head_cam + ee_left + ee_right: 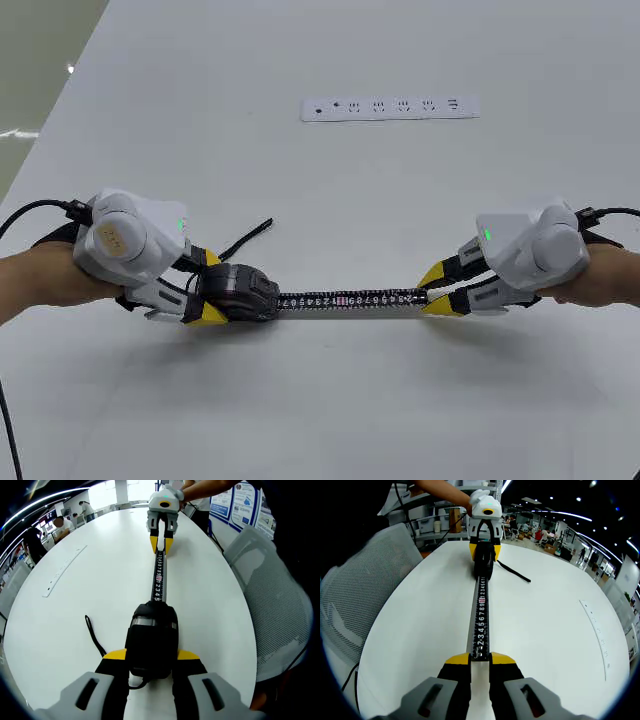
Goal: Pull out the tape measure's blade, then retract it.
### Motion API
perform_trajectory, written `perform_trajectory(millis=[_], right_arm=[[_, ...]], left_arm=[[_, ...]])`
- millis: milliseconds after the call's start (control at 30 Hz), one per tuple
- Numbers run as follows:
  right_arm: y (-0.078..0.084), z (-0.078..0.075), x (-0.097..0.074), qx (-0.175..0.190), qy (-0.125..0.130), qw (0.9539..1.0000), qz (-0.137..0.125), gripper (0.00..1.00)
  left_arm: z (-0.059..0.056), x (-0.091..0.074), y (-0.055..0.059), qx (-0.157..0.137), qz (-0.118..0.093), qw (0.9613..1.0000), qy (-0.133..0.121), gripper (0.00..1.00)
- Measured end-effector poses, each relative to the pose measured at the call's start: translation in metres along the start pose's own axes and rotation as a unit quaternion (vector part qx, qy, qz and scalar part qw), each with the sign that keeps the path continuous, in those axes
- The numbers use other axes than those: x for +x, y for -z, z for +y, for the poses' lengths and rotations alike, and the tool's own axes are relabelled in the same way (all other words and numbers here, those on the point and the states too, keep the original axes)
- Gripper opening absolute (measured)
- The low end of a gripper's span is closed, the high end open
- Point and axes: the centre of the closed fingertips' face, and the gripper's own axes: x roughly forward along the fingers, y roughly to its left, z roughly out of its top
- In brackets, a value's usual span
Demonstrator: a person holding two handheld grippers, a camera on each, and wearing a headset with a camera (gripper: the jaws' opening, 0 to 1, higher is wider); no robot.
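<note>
Numerals 2 through 9, then a red mark, read along the black blade (481, 625), which stretches straight across the white table (330, 410) between two grippers. The left gripper (212, 288) is clamped around the case of the dark tape measure (240, 292); any brand on it is too small to read. The right gripper (433, 291), narrowed, pinches the blade's end, whose tip is hidden between the jaws. A black wrist strap (247, 238) trails beside the case. A white power strip (390, 108) lies well apart, with bare table all around. A mesh chair (280, 595) stands by the table's edge.
</note>
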Motion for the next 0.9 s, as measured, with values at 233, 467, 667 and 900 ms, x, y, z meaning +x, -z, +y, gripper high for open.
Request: perform_trajectory(millis=[233,467,667,900], right_arm=[[0.0023,-0.0003,-0.0008,0.000,0.002,1.0000,0.001,0.12],[0.0031,0.0006,-0.0031,0.001,0.003,1.0000,0.001,0.12],[0.0059,0.0005,-0.0049,0.001,0.003,1.0000,0.002,0.12],[0.0082,0.0007,-0.0069,0.002,0.004,1.0000,0.003,0.12]], left_arm=[[0.0013,0.0004,0.0020,0.000,0.000,1.0000,0.000,0.28],[0.0015,0.0007,0.0031,0.000,0.001,1.0000,-0.001,0.28],[-0.0006,-0.0001,0.0009,0.000,0.001,1.0000,-0.001,0.28],[0.0020,0.0006,0.0040,-0.001,0.000,1.0000,0.000,0.28]])
